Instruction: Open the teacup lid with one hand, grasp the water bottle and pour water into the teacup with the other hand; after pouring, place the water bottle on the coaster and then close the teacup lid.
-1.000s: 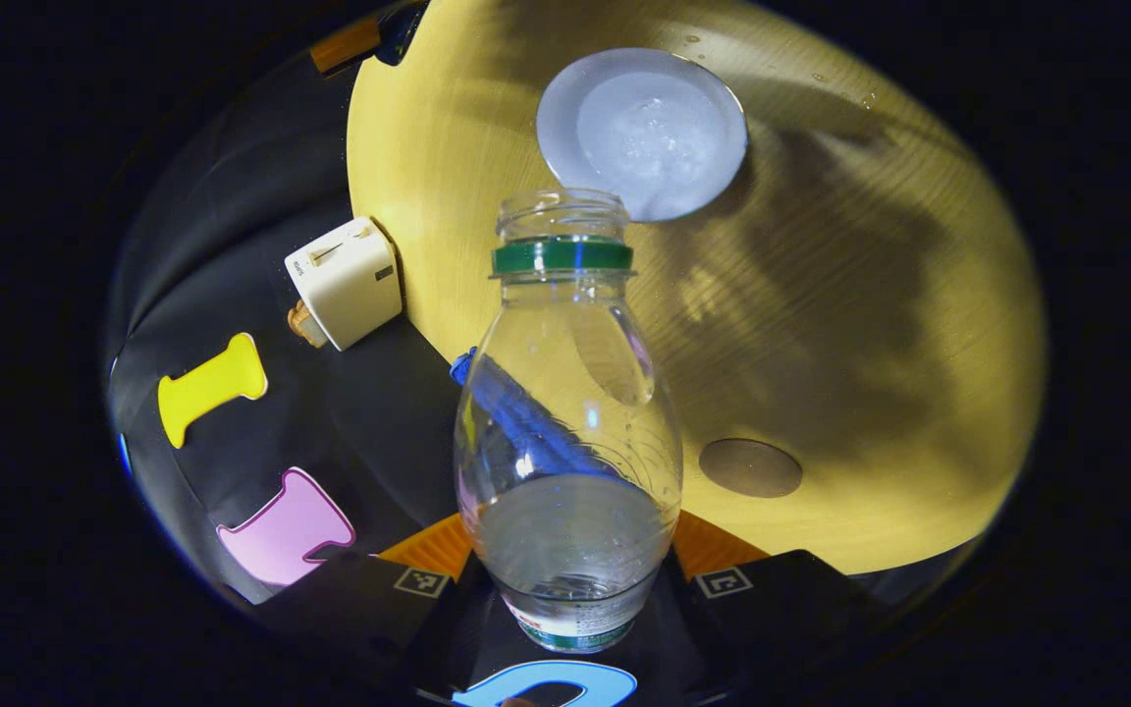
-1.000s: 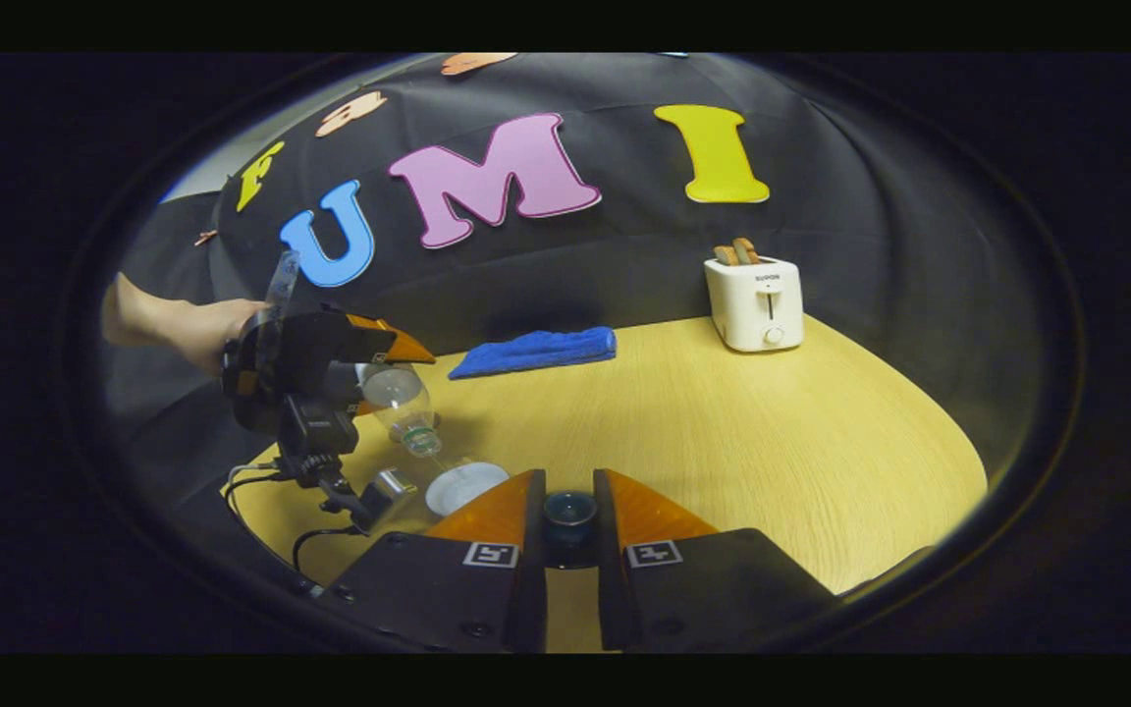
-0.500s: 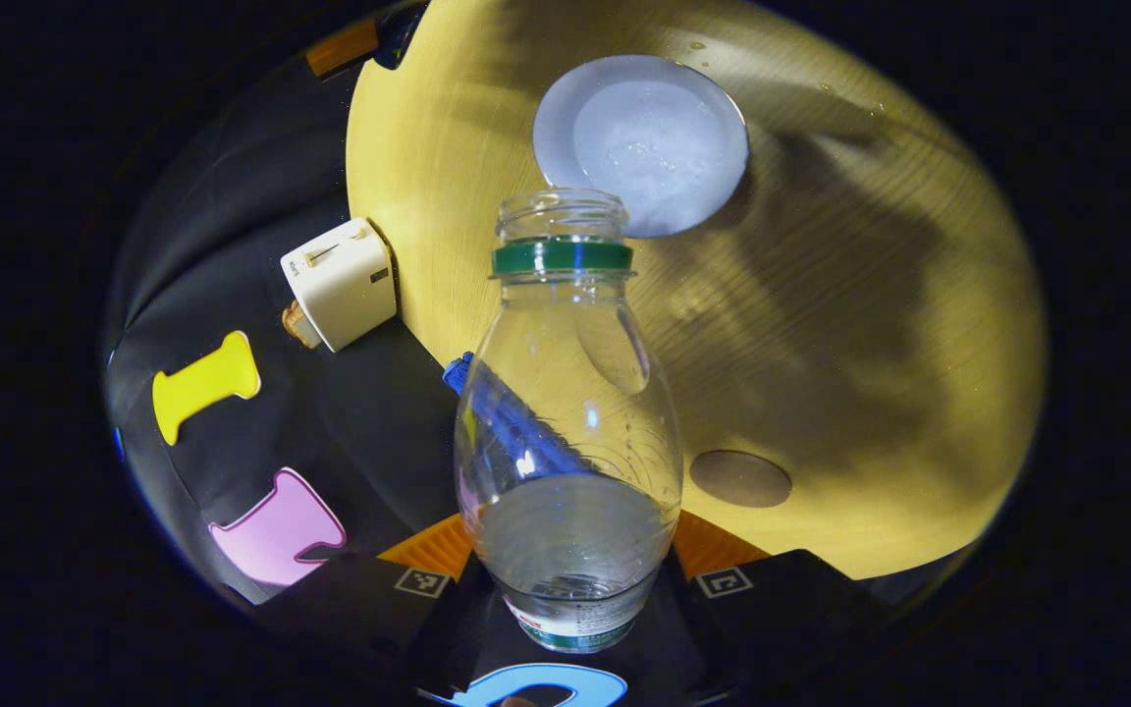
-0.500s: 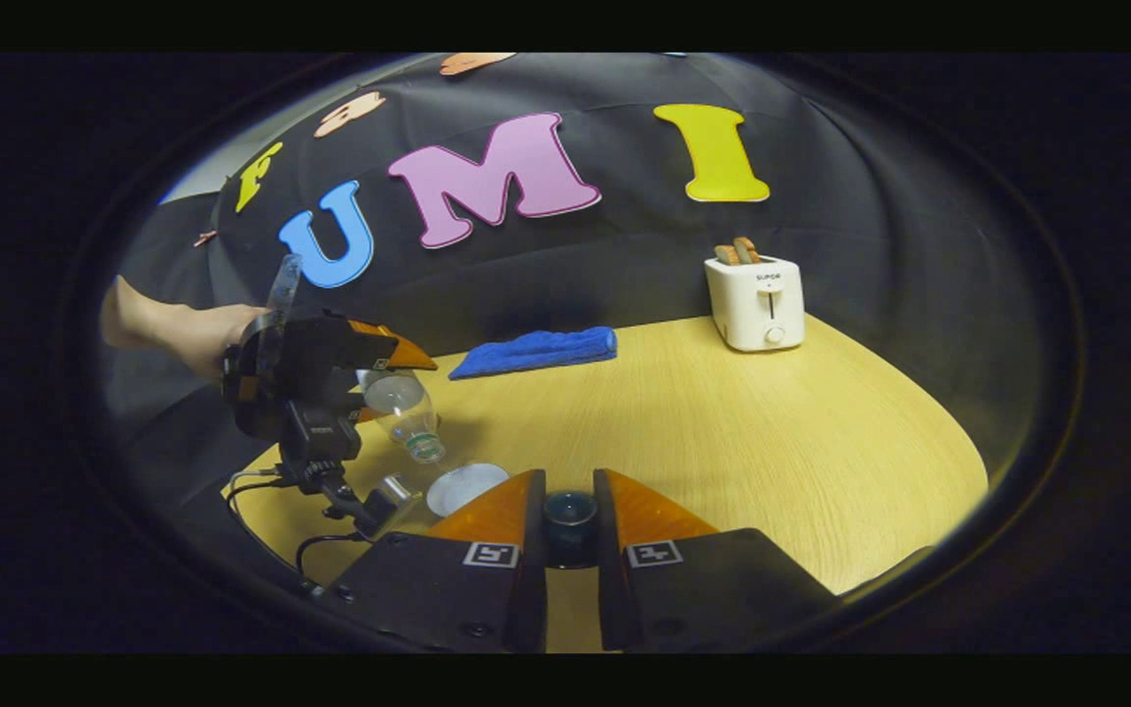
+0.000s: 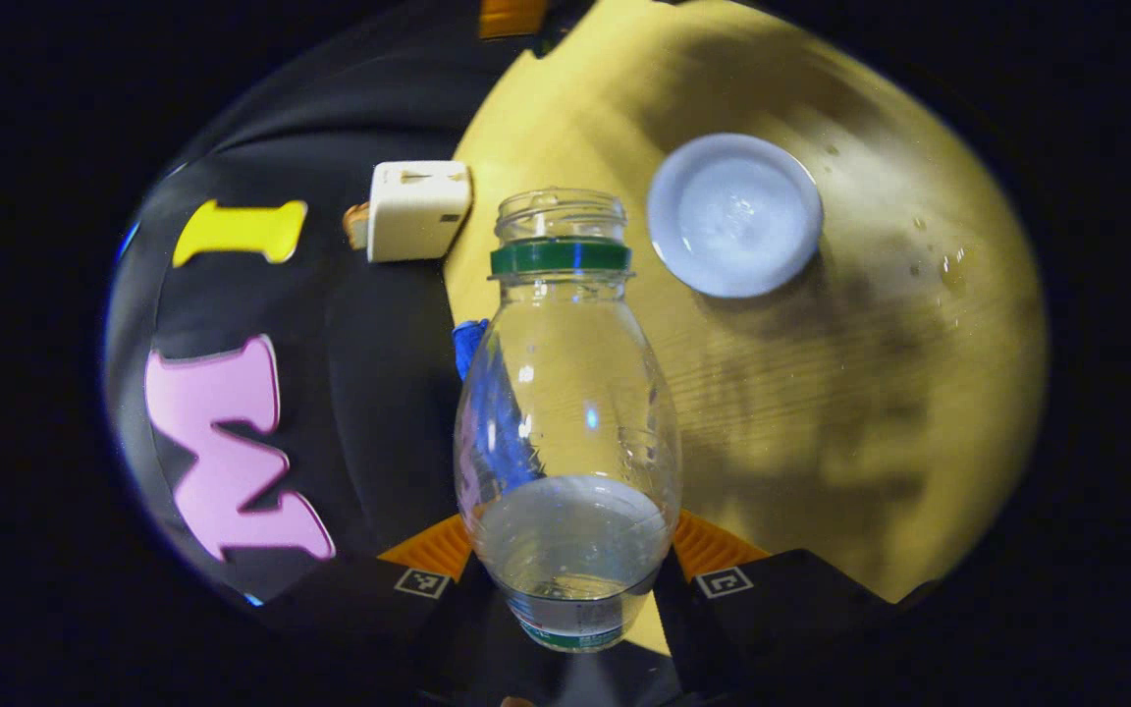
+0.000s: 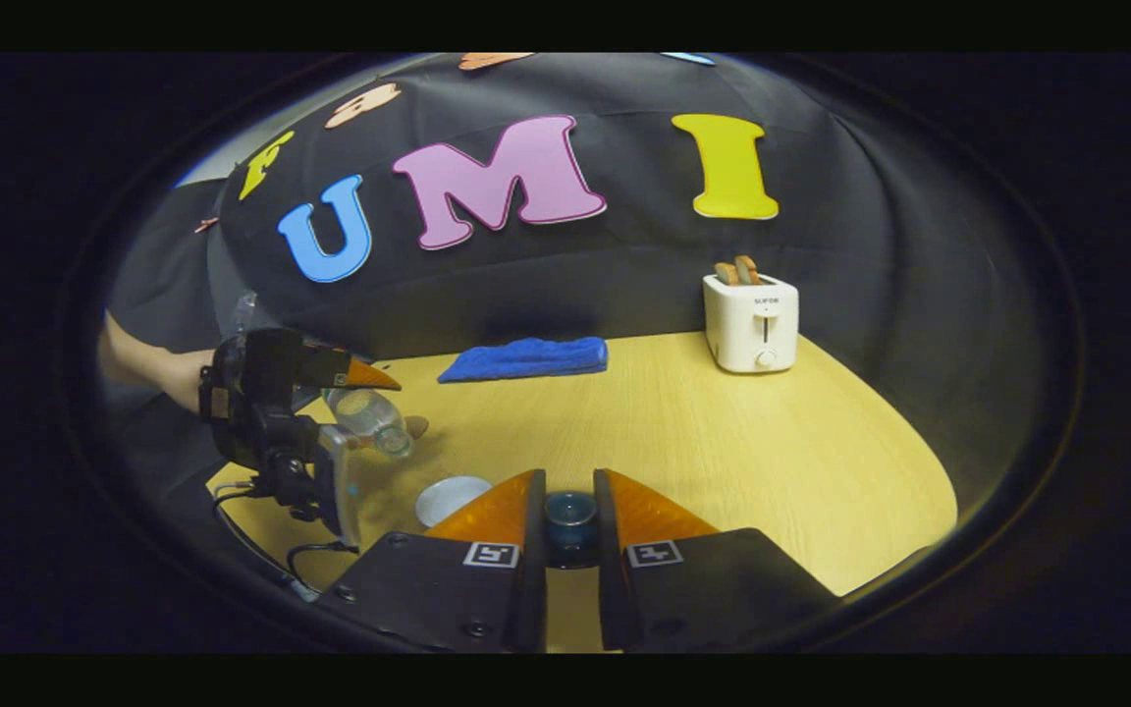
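A clear water bottle [image 5: 565, 412] with a green neck ring and no cap lies along my left gripper [image 5: 575, 550], which is shut on its lower body; a little water sits at its base. The white teacup [image 5: 734, 216] stands open on the table, up and to the right of the bottle's mouth, with water in it. In the right gripper view my right gripper [image 6: 570, 496] is shut on the dark blue teacup lid [image 6: 570, 511], held above the table. There the left gripper [image 6: 354, 398] holds the bottle [image 6: 367, 417] tilted beside the teacup [image 6: 453, 499]. A small brown coaster [image 6: 416, 426] lies by the bottle's mouth.
A white toaster [image 6: 752, 319] stands at the back of the round wooden table [image 6: 723, 452], and a folded blue cloth [image 6: 526, 358] lies along the back edge. Water drops [image 5: 948, 265] dot the table right of the teacup. A hand [image 6: 158, 368] holds the left gripper.
The left gripper has swung the bottle's mouth off the teacup, which now sits to the right in its view. In the right gripper view it has dropped lower and leftward. The right gripper holds still.
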A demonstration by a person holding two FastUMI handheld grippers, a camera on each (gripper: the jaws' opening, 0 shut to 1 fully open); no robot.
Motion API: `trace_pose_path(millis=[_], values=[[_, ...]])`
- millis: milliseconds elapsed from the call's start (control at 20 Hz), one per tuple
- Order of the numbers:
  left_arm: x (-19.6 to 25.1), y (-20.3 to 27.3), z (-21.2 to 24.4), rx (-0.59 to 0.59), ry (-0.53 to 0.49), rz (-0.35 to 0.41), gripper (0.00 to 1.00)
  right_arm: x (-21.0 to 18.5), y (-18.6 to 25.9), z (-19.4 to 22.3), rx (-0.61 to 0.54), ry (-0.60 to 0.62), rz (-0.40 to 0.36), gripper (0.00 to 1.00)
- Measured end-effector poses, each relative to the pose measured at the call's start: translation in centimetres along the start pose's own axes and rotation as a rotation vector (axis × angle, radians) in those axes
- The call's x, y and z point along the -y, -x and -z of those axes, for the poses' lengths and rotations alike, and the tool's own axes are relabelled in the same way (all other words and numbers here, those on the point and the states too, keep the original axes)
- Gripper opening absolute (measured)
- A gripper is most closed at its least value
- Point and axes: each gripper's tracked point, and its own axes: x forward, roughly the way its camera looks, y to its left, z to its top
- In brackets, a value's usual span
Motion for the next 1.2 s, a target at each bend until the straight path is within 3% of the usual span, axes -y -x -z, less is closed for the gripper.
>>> trace_pose_path(millis=[200, 250, 300, 450, 550, 650, 700, 800, 850, 1050, 1100, 1200], values=[[-0.7, 1.0, 1.0, 0.043, 0.363, -0.039, 0.75, -1.0, -0.1, -2.5, 0.006, 0.023, 0.002, 0.19], [-0.9, 1.4, 1.5, 0.046, 0.460, -0.049, 0.76, -1.5, -0.2, -3.0, 0.006, 0.024, 0.001, 0.25], [-0.9, 1.6, 1.4, 0.060, 0.553, -0.060, 0.75, -1.9, -0.3, -3.5, 0.005, 0.029, 0.001, 0.19], [-1.6, 2.0, 2.5, 0.089, 0.810, -0.114, 0.75, -3.6, -0.6, -5.2, 0.015, 0.051, -0.001, 0.20], [-1.6, 2.0, 2.9, 0.132, 1.002, -0.140, 0.75, -4.9, -0.9, -5.8, 0.016, 0.047, -0.006, 0.31], [-1.3, 1.9, 2.6, 0.167, 1.214, -0.143, 0.75, -6.2, -1.1, -5.9, 0.012, 0.051, -0.008, 0.19], [-1.7, 2.0, 2.6, 0.187, 1.302, -0.150, 0.75, -6.8, -1.3, -5.9, 0.013, 0.059, -0.008, 0.25], [-2.9, 2.1, 2.6, 0.246, 1.452, -0.179, 0.75, -7.9, -1.8, -5.4, 0.009, 0.071, -0.011, 0.25], [-3.8, 2.1, 2.4, 0.275, 1.506, -0.191, 0.76, -8.4, -1.9, -5.2, 0.007, 0.072, -0.015, 0.19], [-4.6, 3.0, 1.5, 0.384, 1.578, -0.218, 0.75, -10.6, -2.8, -3.5, -0.008, 0.087, -0.031, 0.19], [-4.7, 2.9, 1.2, 0.421, 1.585, -0.210, 0.75, -11.0, -3.1, -3.2, -0.006, 0.083, -0.033, 0.31], [-4.9, 2.5, 1.0, 0.493, 1.610, -0.195, 0.76, -11.8, -3.9, -2.1, -0.005, 0.075, -0.037, 0.23]])
